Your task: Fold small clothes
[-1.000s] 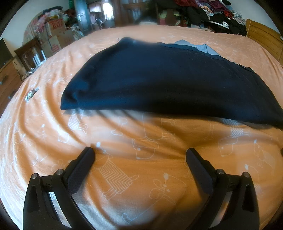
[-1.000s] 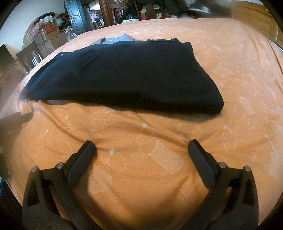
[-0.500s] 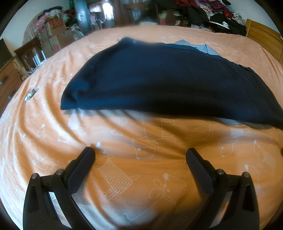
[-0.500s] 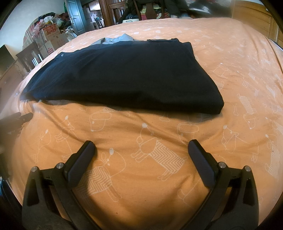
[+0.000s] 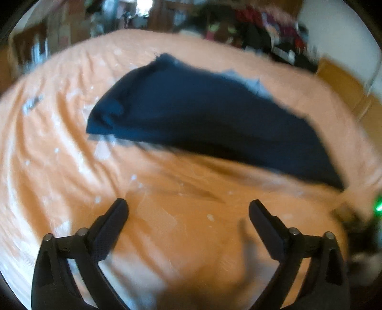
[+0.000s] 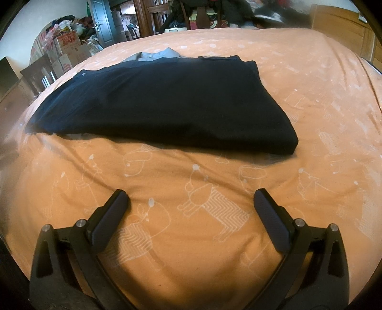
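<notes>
A wide bed covered in an orange cotton sheet printed with white outline animals fills both views, with a cluttered room behind it. On the sheet lies a folded dark navy garment, flat and roughly rectangular, its near folded edge running across the middle of the right wrist view and its right-hand corner thick and squared. The left wrist view is blurred but shows the same dark navy garment lying slantwise, its left corner slightly rumpled. A light grey-blue piece of cloth peeks out from under the garment's far edge; whether it is part of the garment or a separate item cannot be told.

The right gripper hangs low over the bare sheet, just short of the garment's near edge, its two black fingers spread wide with nothing between them. The left gripper is likewise over bare sheet, near the garment but apart from it, its black fingers splayed wide and empty.

Beyond the bed stand stacked cardboard boxes, a grey-blue door and a wooden headboard at the right.
</notes>
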`<state>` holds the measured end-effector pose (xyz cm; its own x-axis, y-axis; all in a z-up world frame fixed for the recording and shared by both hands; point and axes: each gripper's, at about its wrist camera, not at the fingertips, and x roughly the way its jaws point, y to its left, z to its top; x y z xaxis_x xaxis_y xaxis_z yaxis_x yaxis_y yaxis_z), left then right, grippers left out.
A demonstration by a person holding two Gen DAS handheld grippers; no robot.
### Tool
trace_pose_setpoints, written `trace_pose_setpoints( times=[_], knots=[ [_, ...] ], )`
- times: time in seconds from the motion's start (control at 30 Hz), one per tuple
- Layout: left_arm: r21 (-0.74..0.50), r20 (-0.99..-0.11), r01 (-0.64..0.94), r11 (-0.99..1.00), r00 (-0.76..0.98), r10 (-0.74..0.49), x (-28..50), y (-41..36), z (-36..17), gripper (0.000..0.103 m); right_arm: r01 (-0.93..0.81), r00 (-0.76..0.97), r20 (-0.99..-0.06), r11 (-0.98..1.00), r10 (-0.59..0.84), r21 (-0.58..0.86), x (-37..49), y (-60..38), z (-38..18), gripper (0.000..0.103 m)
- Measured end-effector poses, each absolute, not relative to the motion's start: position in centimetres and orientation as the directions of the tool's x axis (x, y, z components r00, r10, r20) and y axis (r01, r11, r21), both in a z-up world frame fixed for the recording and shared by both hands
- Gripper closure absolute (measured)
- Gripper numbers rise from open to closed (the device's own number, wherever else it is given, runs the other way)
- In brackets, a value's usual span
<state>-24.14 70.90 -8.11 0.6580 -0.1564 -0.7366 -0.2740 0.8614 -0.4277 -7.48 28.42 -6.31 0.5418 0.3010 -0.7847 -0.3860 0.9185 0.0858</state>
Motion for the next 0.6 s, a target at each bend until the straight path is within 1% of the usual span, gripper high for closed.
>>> trace_pose_setpoints(
  times=[0.03, 0.07, 0.1, 0.17, 0.3, 0.37, 0.5, 0.6],
  knots=[
    [-0.524, -0.694, -0.271, 0.807, 0.685, -0.22, -24.4, 72.2, -8.1, 0.012, -0.386, 0.542, -0.785, 0.919, 0.301, 0.086, -7.5, 28.4, -6.3, 0.0],
    [-0.578, -0.667, -0.279, 0.767, 0.702, -0.248, -24.6, 73.1, -8.2, 0.016, -0.386, 0.542, -0.785, 0.919, 0.301, 0.086, -7.5, 28.4, -6.3, 0.0],
    [-0.649, -0.635, -0.296, 0.701, 0.718, -0.284, -24.5, 74.7, -8.7, 0.016, -0.386, 0.542, -0.785, 0.919, 0.301, 0.086, -7.5, 28.4, -6.3, 0.0],
    [-0.725, -0.605, -0.32, 0.611, 0.719, -0.341, -23.9, 76.4, -10.0, 0.016, -0.386, 0.542, -0.785, 0.919, 0.301, 0.086, -7.5, 28.4, -6.3, 0.0],
    [-0.752, -0.585, -0.283, 0.595, 0.702, -0.405, -21.2, 76.7, -10.4, 0.015, -0.386, 0.541, -0.785, 0.919, 0.301, 0.086, -7.5, 28.4, -6.3, 0.0],
    [-0.743, -0.595, -0.301, 0.597, 0.705, -0.386, -20.0, 76.8, -10.5, 0.015, -0.386, 0.541, -0.785, 0.919, 0.301, 0.086, -7.5, 28.4, -6.3, 0.0],
    [-0.756, -0.582, -0.336, 0.562, 0.737, -0.343, -18.2, 77.6, -10.9, 0.015, -0.386, 0.541, -0.786, 0.919, 0.3, 0.085, -7.5, 28.4, -6.3, 0.0],
    [-0.746, -0.59, -0.357, 0.562, 0.746, -0.309, -16.6, 78.0, -11.3, 0.015, -0.386, 0.54, -0.786, 0.919, 0.3, 0.086, -7.5, 28.4, -6.3, 0.0]
  ],
)
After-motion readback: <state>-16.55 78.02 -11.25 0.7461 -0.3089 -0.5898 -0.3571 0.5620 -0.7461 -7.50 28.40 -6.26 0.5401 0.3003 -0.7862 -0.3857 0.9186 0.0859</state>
